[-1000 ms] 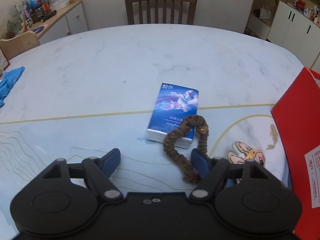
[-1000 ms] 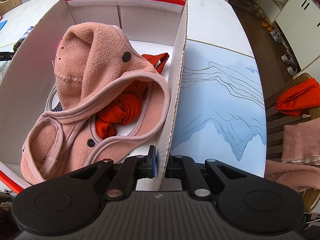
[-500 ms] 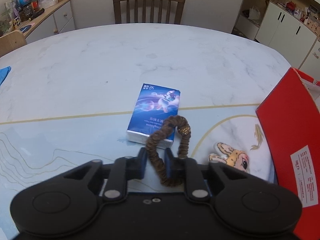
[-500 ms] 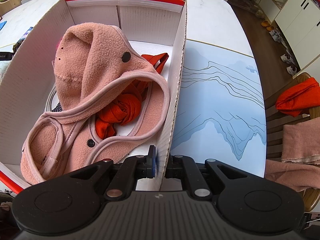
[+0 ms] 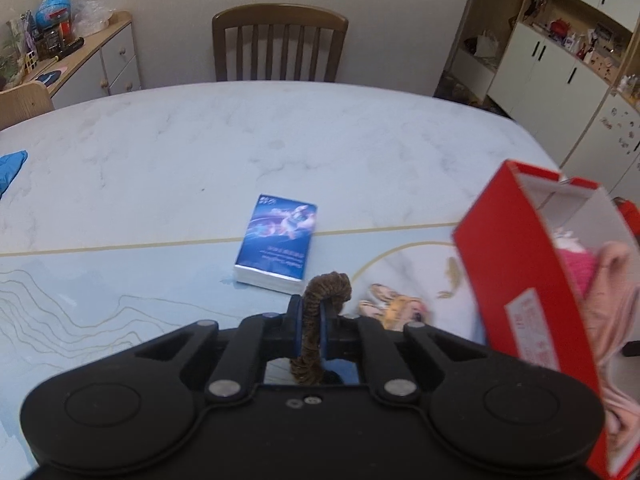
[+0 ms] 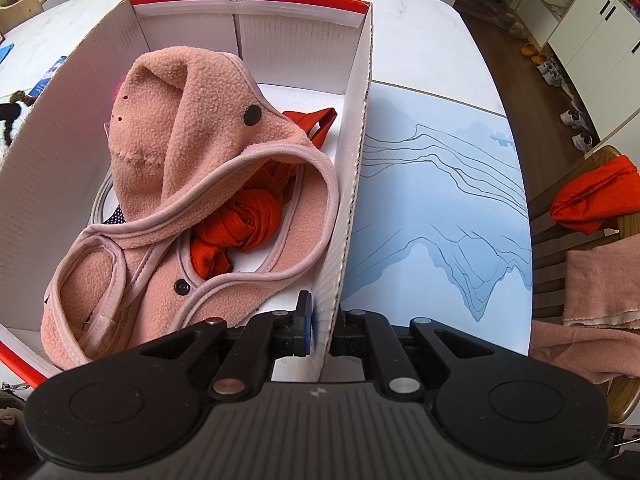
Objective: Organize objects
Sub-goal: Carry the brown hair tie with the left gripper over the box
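Observation:
My left gripper (image 5: 309, 312) is shut on a brown hair scrunchie (image 5: 320, 300) and holds it above the table, left of the red box (image 5: 520, 280). A blue tissue pack (image 5: 278, 242) lies on the table just ahead. A small plush toy (image 5: 394, 309) lies between the pack and the box. My right gripper (image 6: 320, 320) is shut on the right wall of the red-and-white box (image 6: 356, 184). Inside the box lie a pink fleece garment (image 6: 188, 160) and an orange cloth (image 6: 240, 224).
A wooden chair (image 5: 280, 44) stands at the table's far side. A blue cloth (image 5: 12, 166) lies at the left edge. In the right wrist view, a chair holds orange (image 6: 592, 196) and pink (image 6: 600, 284) clothes. Cabinets (image 5: 560, 72) stand at the right.
My left gripper closed on the scrunchie, lifted it off the tissue pack and rose; the box's open top now shows. The right gripper kept its hold on the box wall.

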A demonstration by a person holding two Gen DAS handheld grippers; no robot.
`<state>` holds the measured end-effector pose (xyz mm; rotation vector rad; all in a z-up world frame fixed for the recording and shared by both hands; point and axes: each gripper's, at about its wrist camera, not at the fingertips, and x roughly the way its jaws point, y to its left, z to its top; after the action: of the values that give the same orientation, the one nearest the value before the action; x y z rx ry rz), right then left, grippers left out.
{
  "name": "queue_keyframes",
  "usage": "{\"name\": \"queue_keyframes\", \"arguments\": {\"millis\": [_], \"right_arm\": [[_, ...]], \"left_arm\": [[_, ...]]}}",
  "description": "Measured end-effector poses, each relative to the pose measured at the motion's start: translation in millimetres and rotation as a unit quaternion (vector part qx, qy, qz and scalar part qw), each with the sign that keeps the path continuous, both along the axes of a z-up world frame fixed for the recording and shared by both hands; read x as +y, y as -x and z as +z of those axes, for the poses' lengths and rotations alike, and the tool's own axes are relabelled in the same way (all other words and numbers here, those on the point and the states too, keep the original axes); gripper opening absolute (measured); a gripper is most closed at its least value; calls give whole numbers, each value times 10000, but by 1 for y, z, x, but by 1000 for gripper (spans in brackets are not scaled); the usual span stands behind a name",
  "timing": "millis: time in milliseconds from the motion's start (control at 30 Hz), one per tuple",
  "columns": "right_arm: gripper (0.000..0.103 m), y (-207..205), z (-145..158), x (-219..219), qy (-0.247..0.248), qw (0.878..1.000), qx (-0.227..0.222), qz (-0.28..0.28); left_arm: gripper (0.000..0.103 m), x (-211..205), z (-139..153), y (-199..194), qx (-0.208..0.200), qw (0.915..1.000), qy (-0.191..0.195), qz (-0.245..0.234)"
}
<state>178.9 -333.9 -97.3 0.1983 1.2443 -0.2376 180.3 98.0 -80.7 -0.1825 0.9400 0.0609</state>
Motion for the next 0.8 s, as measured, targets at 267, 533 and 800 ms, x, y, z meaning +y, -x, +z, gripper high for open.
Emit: {"name": "queue_keyframes", "arguments": {"millis": [267, 533, 800], "right_arm": [[6, 2, -1, 0, 8, 10000, -60, -4], [6, 2, -1, 1, 15, 9999, -106, -22], [6, 4, 0, 1, 14, 9999, -143, -32]], "left_arm": [[5, -25, 50, 23, -466, 9983, 142, -324], [5, -68, 94, 35, -920, 9904, 249, -1004], [5, -115, 111, 35, -1052, 9788, 326, -1728]]}}
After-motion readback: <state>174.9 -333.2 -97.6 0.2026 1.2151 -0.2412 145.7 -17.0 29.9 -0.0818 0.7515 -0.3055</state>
